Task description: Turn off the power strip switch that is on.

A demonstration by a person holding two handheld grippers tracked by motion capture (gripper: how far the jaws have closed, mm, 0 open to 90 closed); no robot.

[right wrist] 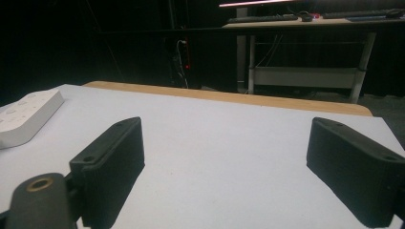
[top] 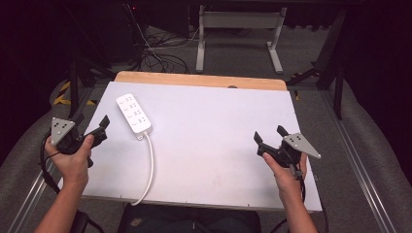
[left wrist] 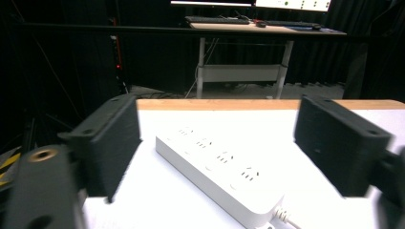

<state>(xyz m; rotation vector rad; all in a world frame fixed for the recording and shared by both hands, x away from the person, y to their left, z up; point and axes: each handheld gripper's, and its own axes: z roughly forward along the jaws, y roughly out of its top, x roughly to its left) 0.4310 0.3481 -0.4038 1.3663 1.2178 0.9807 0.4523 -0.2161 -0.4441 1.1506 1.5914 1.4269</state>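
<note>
Hovering wide at opposite table (top: pixel 218 160) edges, left tool (top: pixel 92 127) nears power strip (top: pixel 134 113), right tool (top: pixel 270 136).

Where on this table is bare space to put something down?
The widest bare patch lies between the power strip's cord and the right tongs, reaching to the wooden far edge. The left side is crowded: the power strip lies there, with the left tongs close beside it.

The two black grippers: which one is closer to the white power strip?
The left gripper: the white power strip lies just beyond its open jaws, far from the right gripper.
</note>
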